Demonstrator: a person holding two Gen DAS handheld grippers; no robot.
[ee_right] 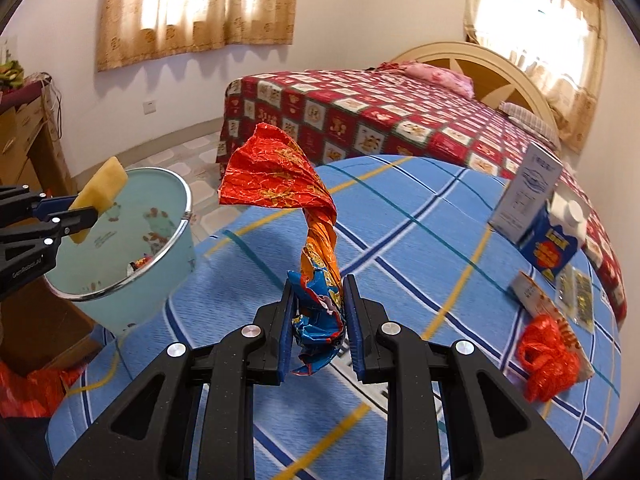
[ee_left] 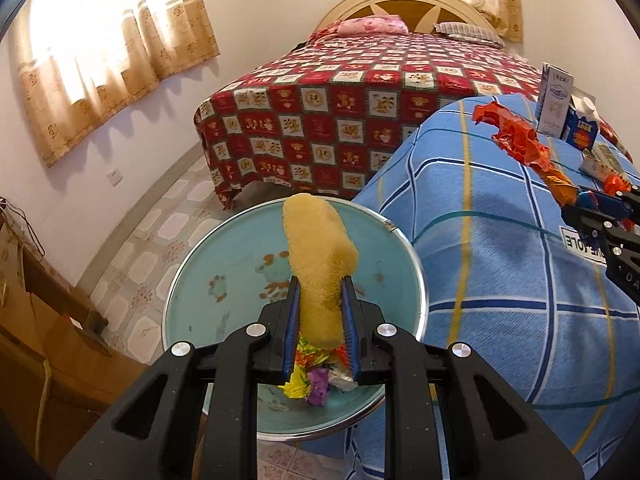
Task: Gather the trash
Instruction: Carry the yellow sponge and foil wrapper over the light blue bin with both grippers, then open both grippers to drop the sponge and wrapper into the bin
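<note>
Left claw [ee_left: 320,308] pinches the yellow sponge [ee_left: 318,256] right above the pale-blue bin [ee_left: 416,280]; spread it while centred there. Right claw [ee_right: 318,312] grips the twisted wrapper [ee_right: 296,200] over the desk [ee_right: 420,240], bin-bound next, I'd say.

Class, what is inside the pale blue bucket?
Inside the bucket lie crumpled colourful wrappers, seen beneath the left gripper holding a yellow sponge. The gripper hides part of the bottom.

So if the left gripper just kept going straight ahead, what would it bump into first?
Probably the inside of the pale blue bucket: the left gripper, clamping a yellow sponge, points into its mouth. Depth is uncertain.
</note>
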